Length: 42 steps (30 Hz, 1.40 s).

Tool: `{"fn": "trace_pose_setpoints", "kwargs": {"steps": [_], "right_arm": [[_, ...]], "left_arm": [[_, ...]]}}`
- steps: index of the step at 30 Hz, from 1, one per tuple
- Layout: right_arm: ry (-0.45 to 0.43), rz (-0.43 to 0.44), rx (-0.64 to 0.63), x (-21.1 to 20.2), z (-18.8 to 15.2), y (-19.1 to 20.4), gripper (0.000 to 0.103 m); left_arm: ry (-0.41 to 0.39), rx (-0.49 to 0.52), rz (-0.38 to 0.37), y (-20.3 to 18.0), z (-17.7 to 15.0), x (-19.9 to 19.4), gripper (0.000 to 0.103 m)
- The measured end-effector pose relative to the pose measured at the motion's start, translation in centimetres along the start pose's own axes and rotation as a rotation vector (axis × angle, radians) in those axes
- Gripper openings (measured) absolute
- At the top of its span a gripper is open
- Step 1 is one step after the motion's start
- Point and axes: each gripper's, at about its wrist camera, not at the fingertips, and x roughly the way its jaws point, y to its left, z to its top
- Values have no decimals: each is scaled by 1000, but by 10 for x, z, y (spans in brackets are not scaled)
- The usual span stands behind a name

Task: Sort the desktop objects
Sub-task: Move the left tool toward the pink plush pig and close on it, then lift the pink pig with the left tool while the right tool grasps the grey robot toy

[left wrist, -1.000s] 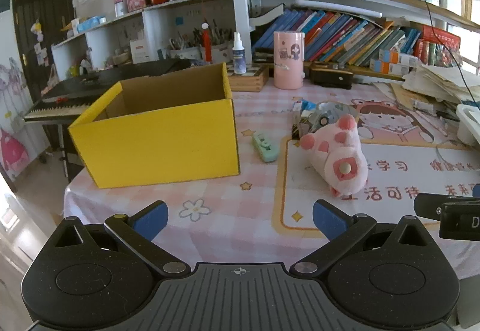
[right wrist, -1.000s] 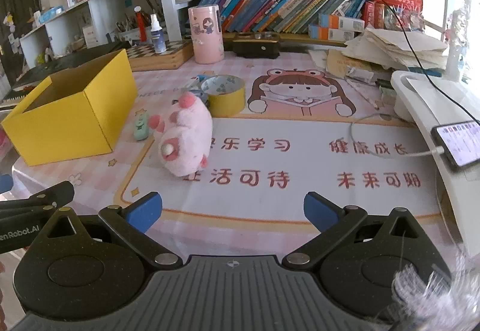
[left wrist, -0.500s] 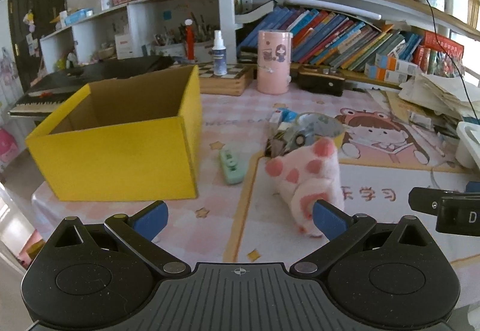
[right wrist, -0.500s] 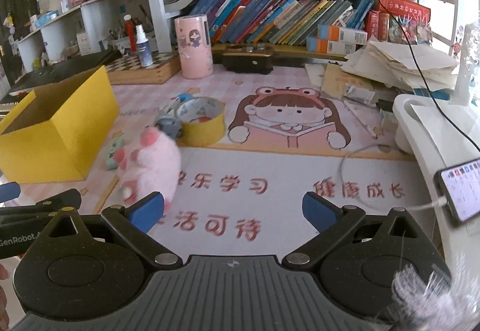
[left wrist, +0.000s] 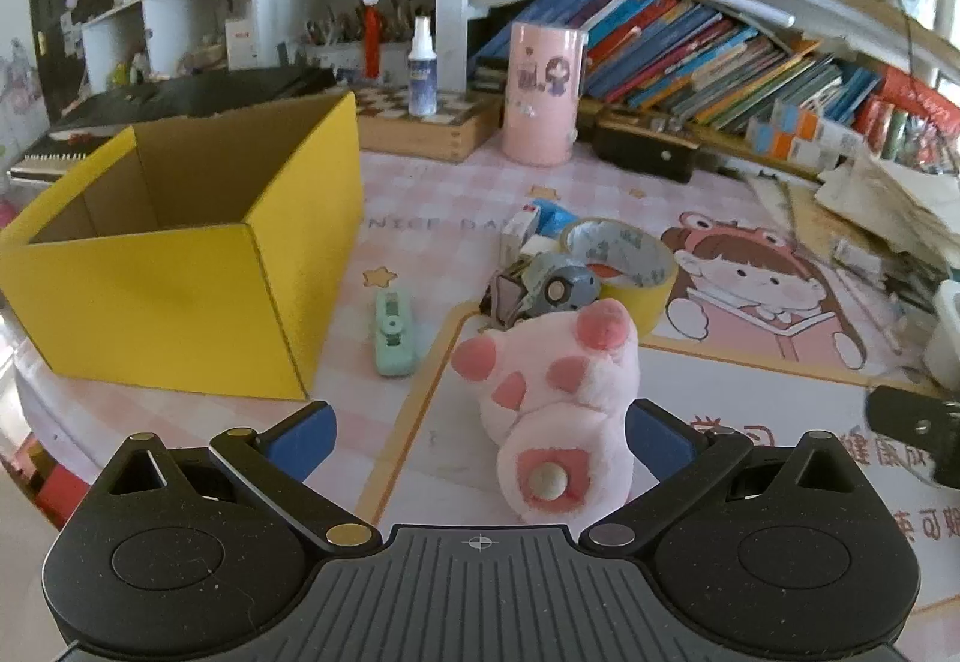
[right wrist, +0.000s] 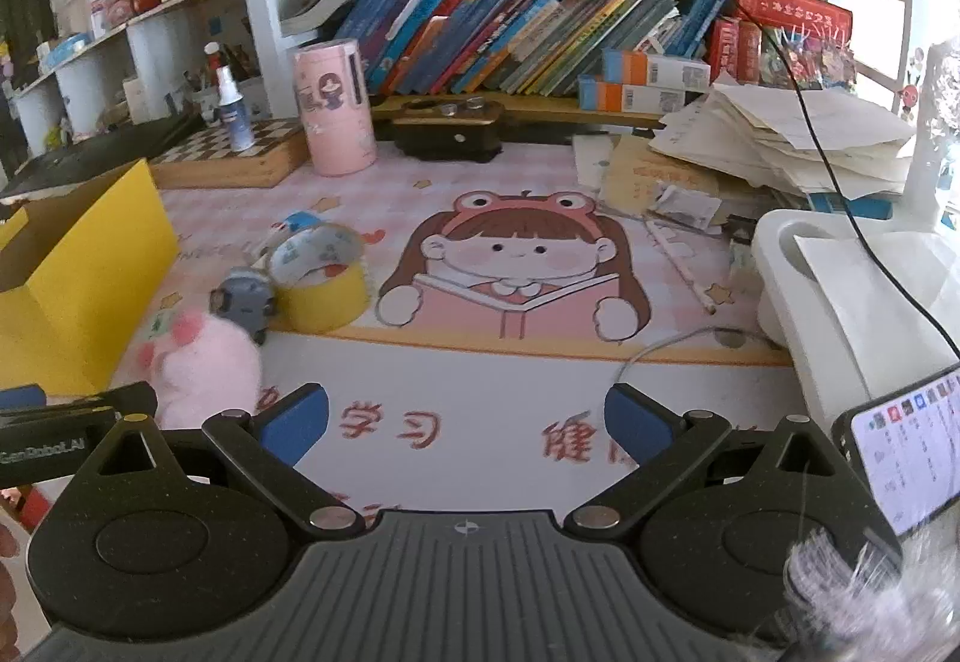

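Approaching the pink plush toy (left wrist: 561,398), you hold the left gripper (left wrist: 480,431) wide, the toy lying on the desk mat (left wrist: 750,380) between its fingers, off-centre toward the right one. Judged next move: centre, close, carry to the one yellow box (left wrist: 180,266). The right gripper (right wrist: 465,416) hangs wide and empty. Count: one toy, one green corrector (left wrist: 393,332), one yellow tape roll (left wrist: 624,266), one small grey tape dispenser (left wrist: 561,284).

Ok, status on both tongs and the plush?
Left tongs open, pink plush between the fingers, ungripped. Right tongs open, empty. Yellow box open; green corrector lies between.
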Motion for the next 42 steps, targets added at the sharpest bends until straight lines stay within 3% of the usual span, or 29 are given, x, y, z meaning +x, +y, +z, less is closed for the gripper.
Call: {"fn": "trace_pose_setpoints", "kwargs": {"steps": [8,14,18,21,30,40,42], "right_arm": [[17,36,-23,17,11,-14,99],[31,65,-45,30,18,-17,98],[34,69,-42,34,21,-19,98],[38,69,-31,38,23,-22,98],[62,134,-56,49,25,-13,98],[119,288,-181,75,26,40,98],[123,318,-206,79,27,51,92]], "left_arm": [[78,-4,12,-18,4,30,101],[138,11,10,-26,6,49,92],[123,36,-15,-34,9,50,66],[116,66,-14,-38,10,47,61],[-13,-5,-14,-18,10,9,59],[-58,-110,126,20,-1,-22,60],[-64,-126,149,27,-4,-26,60]]}}
